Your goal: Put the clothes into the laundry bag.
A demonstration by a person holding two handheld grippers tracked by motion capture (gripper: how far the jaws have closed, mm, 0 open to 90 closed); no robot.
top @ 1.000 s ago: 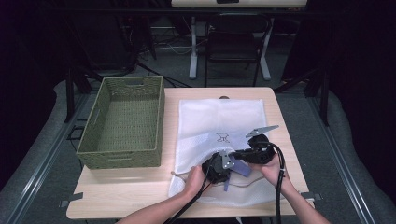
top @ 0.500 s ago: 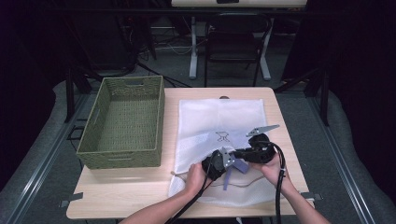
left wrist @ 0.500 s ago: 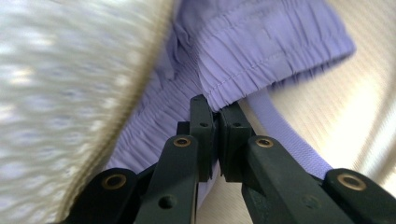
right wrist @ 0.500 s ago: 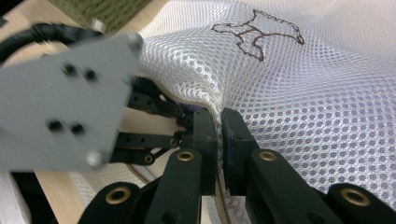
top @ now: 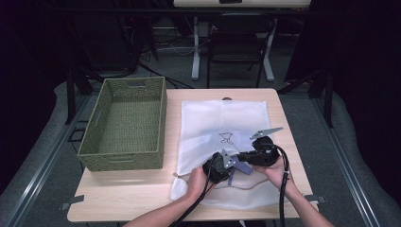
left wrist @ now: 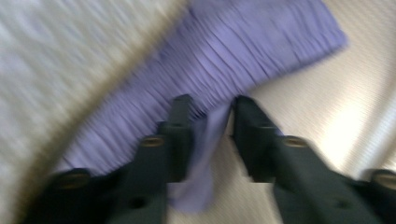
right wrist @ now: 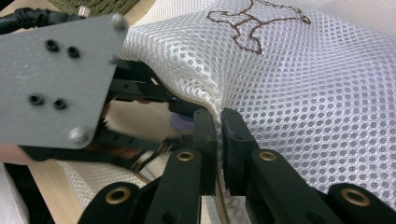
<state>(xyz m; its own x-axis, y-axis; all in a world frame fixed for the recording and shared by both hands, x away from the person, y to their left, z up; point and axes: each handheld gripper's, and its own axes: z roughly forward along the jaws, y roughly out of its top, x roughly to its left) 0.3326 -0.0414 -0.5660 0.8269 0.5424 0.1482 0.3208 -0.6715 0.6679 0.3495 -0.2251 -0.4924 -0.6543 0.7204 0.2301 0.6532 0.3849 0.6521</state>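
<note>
High view: a white mesh laundry bag with a brown stitched emblem (top: 222, 137) lies flat on the right half of a light wooden table (top: 132, 201), its near end at the front edge. A small pleated purple cloth (top: 241, 168) sits at the bag's near opening, between the two grippers.

Left gripper view: the image is motion-blurred. The left gripper (left wrist: 210, 105) has its jaws a little apart, with a fold of the purple cloth (left wrist: 261, 56) hanging between them; whether the jaws actually clamp it cannot be told.

Right gripper view: the right gripper (right wrist: 218, 116) has its jaws nearly closed on a raised ridge of the white mesh (right wrist: 299, 84), lifting the upper layer. The left gripper's grey three-cornered plate (right wrist: 56, 79) is close alongside.

In the high view the left gripper (top: 226, 164) and right gripper (top: 246, 157) meet tip to tip over the bag's near end, each held in a hand (top: 197, 182), with black cables (top: 283, 189) trailing toward the front edge.

A rectangular green woven basket (top: 125, 125) stands on the table's left half, just beside the bag. Bare tabletop shows in front of the basket. Beyond the table: grey floor, a dark chair (top: 236, 38) and white table legs (top: 195, 52) in a dim room
</note>
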